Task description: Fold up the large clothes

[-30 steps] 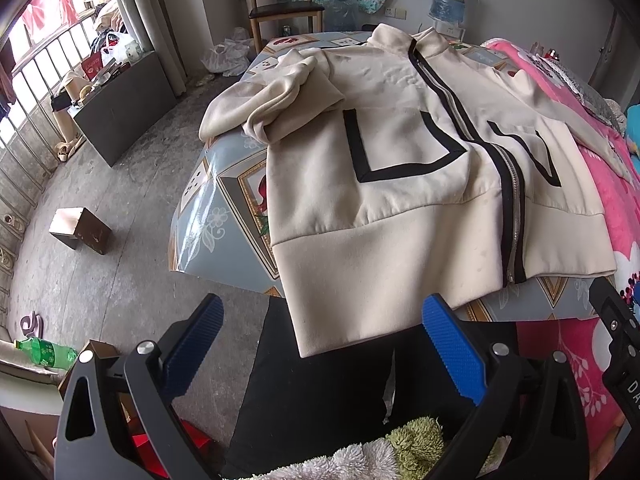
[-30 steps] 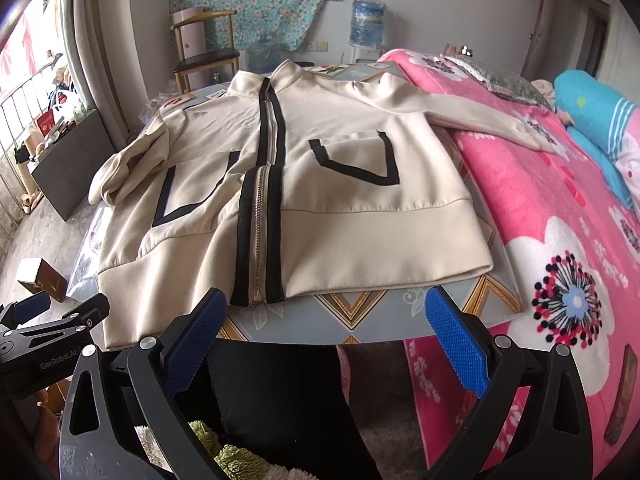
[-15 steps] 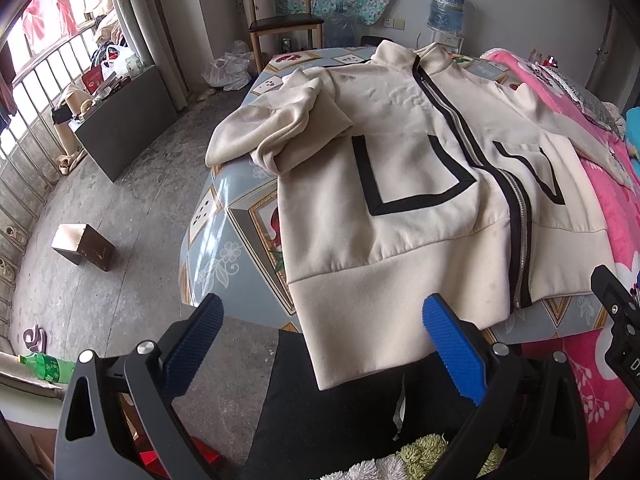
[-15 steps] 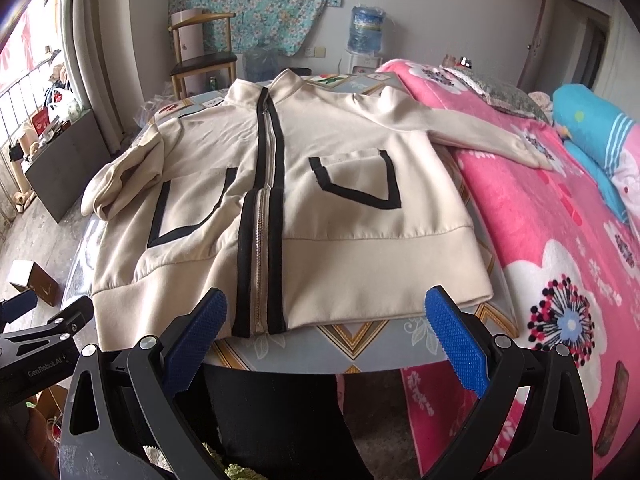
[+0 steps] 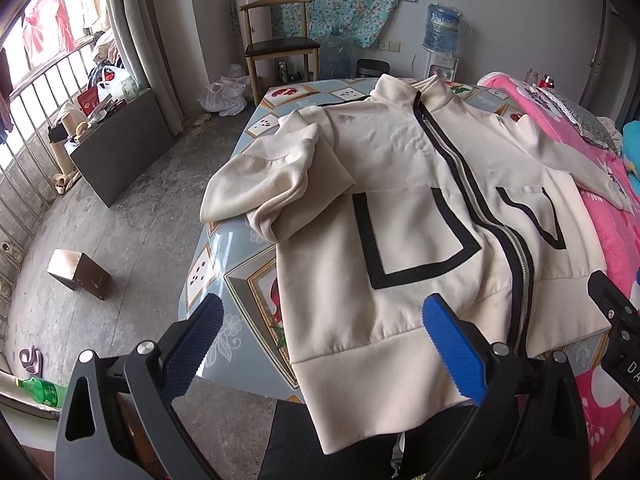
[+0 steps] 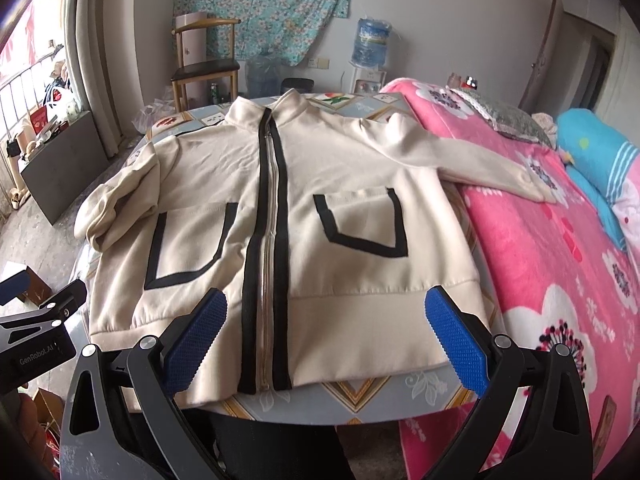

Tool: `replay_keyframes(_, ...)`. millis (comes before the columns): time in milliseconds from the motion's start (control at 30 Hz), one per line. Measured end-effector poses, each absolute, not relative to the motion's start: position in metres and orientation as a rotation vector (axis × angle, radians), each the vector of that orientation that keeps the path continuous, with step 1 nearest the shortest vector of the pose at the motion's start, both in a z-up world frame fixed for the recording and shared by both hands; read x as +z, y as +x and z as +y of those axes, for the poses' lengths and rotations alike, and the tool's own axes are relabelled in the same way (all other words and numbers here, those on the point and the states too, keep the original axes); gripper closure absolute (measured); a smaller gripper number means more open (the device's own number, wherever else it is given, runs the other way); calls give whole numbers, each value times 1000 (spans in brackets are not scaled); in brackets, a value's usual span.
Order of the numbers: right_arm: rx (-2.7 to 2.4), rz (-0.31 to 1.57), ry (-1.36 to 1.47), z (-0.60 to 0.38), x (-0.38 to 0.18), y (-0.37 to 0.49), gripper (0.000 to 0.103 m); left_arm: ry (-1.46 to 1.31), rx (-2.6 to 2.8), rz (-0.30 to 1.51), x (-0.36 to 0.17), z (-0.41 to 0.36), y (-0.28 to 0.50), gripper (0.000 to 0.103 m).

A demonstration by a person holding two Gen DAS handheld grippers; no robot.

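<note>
A cream zip jacket (image 5: 404, 200) (image 6: 304, 208) with black trim lies face up on a patterned table (image 5: 236, 272) (image 6: 352, 396). Its hem hangs over the near edge. One sleeve (image 5: 276, 184) is bunched on the left side; the other sleeve (image 6: 472, 160) stretches right onto the pink bed. My left gripper (image 5: 322, 346) hovers open above the hem's left part, holding nothing. My right gripper (image 6: 326, 338) is open over the hem near the zip, also empty. Each gripper shows at the edge of the other's view.
A pink flowered bed (image 6: 560, 264) borders the table on the right. A wooden chair (image 5: 280, 48) and water dispenser (image 5: 442, 40) stand by the far wall. A cardboard box (image 5: 78, 274) sits on the concrete floor at left, with a dark cabinet (image 5: 120, 148) by the window.
Both grippers have moved forward and up toward the jacket, so the hem now lies between and under the fingers. Both stayed open. The jacket has not moved.
</note>
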State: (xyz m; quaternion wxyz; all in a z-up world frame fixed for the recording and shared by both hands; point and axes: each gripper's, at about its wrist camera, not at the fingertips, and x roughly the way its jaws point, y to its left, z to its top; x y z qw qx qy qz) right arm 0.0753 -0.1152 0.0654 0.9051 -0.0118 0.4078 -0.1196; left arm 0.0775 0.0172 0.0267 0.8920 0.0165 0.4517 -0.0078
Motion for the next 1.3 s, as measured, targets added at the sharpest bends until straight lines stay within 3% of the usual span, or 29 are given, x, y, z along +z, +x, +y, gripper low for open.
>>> replay_keyframes(567, -150, 796, -54, -109, 70, 138, 7, -113, -214, 834, 28, 45, 127, 5)
replay_keyframes(967, 307, 791, 62, -52, 73, 209, 7, -266, -158, 780, 15, 120, 136, 5)
replay_keyframes(1133, 550, 931, 301, -28, 70, 288, 7, -258, -93, 820, -4, 130, 153, 5)
replay_keyframes(1300, 678, 1214, 531, 2, 34, 360, 7, -248, -102, 901, -29, 122, 173, 5)
